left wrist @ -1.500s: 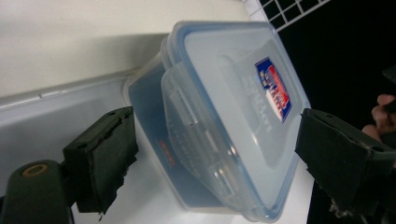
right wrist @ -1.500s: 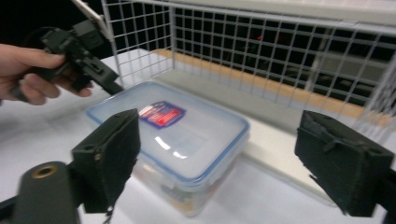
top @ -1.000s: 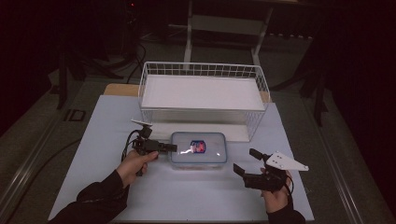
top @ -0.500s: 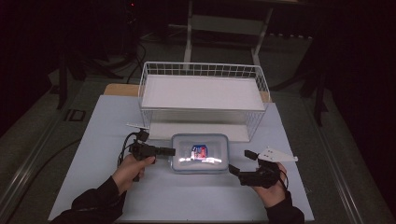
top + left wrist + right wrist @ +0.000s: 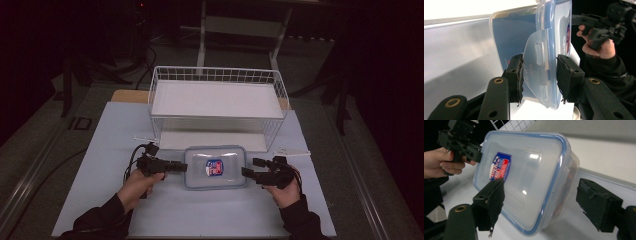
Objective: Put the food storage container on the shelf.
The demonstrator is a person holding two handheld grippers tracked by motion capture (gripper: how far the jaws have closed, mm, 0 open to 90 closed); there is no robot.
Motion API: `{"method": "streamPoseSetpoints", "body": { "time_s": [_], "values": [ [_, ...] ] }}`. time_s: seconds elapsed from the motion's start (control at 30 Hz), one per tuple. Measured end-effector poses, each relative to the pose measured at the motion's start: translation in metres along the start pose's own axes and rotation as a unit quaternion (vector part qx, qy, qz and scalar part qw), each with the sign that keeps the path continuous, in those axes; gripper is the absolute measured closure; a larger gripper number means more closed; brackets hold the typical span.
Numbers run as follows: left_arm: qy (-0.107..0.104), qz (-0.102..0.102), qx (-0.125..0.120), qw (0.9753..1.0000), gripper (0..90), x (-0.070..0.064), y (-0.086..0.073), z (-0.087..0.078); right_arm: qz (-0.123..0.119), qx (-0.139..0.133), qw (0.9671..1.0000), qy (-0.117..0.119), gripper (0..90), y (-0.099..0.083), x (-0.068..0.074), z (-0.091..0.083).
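A clear plastic container (image 5: 215,167) with a blue-rimmed lid and a red and blue label lies on the white table (image 5: 200,215), just in front of a wire basket. My left gripper (image 5: 184,166) is at its left end. In the left gripper view the jaws (image 5: 539,72) are closed on the lid's latch flap (image 5: 537,57). My right gripper (image 5: 248,167) is at the container's right end. In the right gripper view its jaws (image 5: 541,192) stand wide apart on either side of the container (image 5: 524,170), without touching it.
A white wire basket (image 5: 215,75) with a flat white floor stands right behind the container, its front wall close to the lid. Bare table surface lies in front of both hands. Dark floor and stands surround the table.
The container has slid a little toward the person with the left gripper on it. The right gripper has moved left from the table's right side up to the container's right end.
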State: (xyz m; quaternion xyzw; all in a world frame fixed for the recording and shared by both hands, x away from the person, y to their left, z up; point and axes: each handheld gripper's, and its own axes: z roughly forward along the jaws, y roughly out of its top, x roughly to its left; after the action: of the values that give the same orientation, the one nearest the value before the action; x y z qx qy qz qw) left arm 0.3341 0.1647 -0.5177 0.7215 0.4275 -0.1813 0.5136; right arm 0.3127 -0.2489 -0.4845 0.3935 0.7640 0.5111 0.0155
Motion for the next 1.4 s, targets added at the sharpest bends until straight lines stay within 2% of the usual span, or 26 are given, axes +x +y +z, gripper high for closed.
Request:
{"method": "streamPoseSetpoints", "body": {
  "time_s": [0.17, 0.3, 0.53, 0.67, 0.87, 1.0, 1.1, 1.2, 1.4],
  "values": [
    [0.000, 0.020, 0.000, 0.9998, 58.8, -0.002, -0.002, 0.000, 0.025, 0.019, 0.9993, 0.017, 28.4, 0.000, -0.012, 0.010],
    [0.001, 0.035, 0.004, 0.9994, 58.8, -0.004, -0.002, -0.001, 0.033, 0.036, 0.9983, 0.032, 33.2, -0.002, -0.017, 0.016],
    [0.001, 0.040, 0.003, 0.9992, 58.8, -0.004, -0.002, -0.001, 0.050, 0.056, 0.9955, 0.057, 41.0, -0.005, -0.021, 0.023],
    [0.000, 0.039, 0.001, 0.9993, 58.9, -0.004, -0.003, -0.001, 0.049, 0.053, 0.9958, 0.056, 45.5, -0.005, -0.020, 0.021],
    [0.001, 0.043, 0.000, 0.9991, 59.1, -0.005, -0.003, -0.001, 0.073, 0.050, 0.9933, 0.074, 51.0, -0.008, -0.024, 0.016],
    [0.007, 0.044, -0.001, 0.9990, 59.0, -0.007, -0.004, -0.001, 0.064, 0.056, 0.9936, 0.074, 52.0, -0.007, -0.022, 0.014],
    [0.021, 0.055, -0.007, 0.9982, 58.7, -0.011, -0.004, -0.001, 0.061, 0.058, 0.9940, 0.071, 52.5, -0.007, -0.021, 0.013],
    [0.021, 0.056, -0.012, 0.9981, 58.6, -0.012, -0.003, -0.002, 0.059, 0.055, 0.9944, 0.069, 52.7, -0.006, -0.020, 0.013],
    [0.037, 0.065, -0.031, 0.9967, 58.1, -0.019, 0.006, -0.003, 0.053, 0.041, 0.9957, 0.065, 53.0, 0.003, -0.020, 0.008]
  ]
}}
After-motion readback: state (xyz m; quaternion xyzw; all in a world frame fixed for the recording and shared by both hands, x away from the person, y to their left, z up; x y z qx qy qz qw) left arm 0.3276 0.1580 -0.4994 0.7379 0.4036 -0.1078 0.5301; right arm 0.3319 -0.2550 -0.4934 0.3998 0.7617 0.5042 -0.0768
